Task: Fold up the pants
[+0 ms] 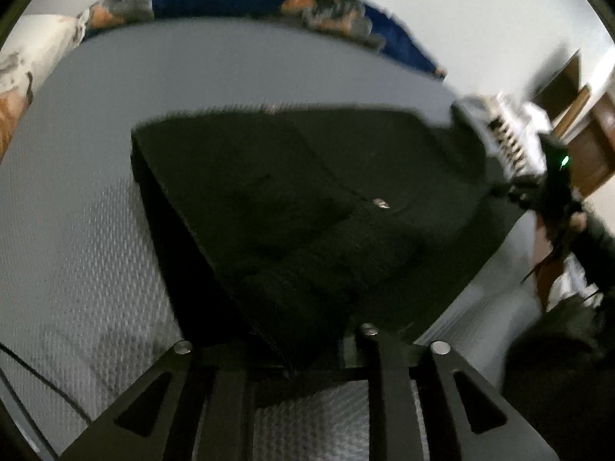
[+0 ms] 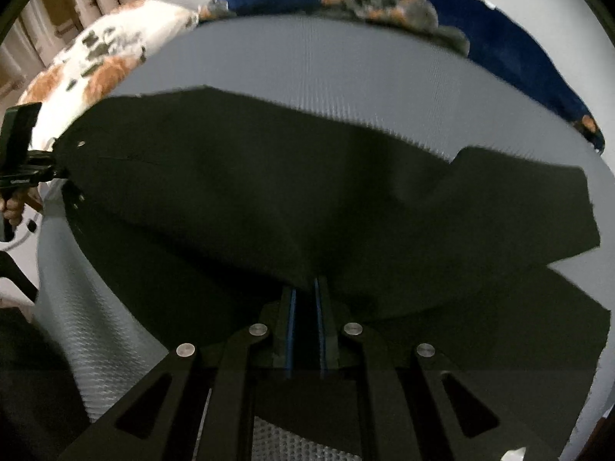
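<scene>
Left gripper point(image 1: 307, 349): jaws slightly apart, black pants point(image 1: 307, 207) between them, pads hidden, so grip uncertain; one garment, doubled over on the grey textured bedsheet point(image 1: 84, 253), one metal button showing. Right gripper point(image 2: 306, 288): jaws nearly together, pinching pants point(image 2: 269, 192) cloth lifted off the sheet. One blue patterned blanket point(image 2: 499, 38) beyond. Fold judged mid-way; laying down and further folds remain.
</scene>
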`<state>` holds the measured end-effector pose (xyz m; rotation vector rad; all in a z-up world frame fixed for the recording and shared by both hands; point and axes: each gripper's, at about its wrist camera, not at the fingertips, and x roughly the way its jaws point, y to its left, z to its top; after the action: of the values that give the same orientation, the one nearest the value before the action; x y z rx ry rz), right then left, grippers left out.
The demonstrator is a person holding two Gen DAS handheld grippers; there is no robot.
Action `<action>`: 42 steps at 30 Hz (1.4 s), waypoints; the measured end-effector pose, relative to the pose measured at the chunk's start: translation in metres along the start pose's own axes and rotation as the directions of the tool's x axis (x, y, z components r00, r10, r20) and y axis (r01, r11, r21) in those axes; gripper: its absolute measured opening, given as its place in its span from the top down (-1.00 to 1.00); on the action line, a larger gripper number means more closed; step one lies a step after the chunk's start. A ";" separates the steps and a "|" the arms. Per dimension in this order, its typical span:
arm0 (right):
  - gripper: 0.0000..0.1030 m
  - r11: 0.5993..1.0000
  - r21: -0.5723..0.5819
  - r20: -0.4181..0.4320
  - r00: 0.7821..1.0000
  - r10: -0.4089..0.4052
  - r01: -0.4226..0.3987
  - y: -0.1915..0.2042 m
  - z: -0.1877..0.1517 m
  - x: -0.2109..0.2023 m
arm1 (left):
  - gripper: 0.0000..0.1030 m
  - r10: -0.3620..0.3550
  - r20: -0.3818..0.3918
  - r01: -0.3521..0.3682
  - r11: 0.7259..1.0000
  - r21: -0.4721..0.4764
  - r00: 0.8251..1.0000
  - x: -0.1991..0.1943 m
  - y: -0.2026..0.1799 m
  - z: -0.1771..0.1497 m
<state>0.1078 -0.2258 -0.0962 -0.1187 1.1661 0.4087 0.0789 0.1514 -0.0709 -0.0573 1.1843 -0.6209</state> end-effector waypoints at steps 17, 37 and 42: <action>0.85 1.000 0.010 0.007 1.000 0.004 -0.004 0.003 0.001 0.016 | -0.34 0.181 0.021 -0.171 0.957 -0.235 0.983 -0.076 0.021 -0.006; 0.85 0.999 0.035 0.068 0.997 -0.030 0.028 0.007 -0.002 0.001 | 0.54 -0.020 0.132 0.107 0.710 -0.696 0.991 -0.028 0.031 -0.018; 0.85 0.998 0.012 0.083 0.994 -0.067 0.066 0.027 -0.008 -0.036 | 0.60 0.055 0.139 0.031 0.835 -0.549 0.989 -0.047 0.020 0.004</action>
<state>0.0791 -0.2126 -0.0639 -0.1311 1.0786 0.3461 0.0805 0.1897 -0.0369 -0.5795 1.1832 -0.2383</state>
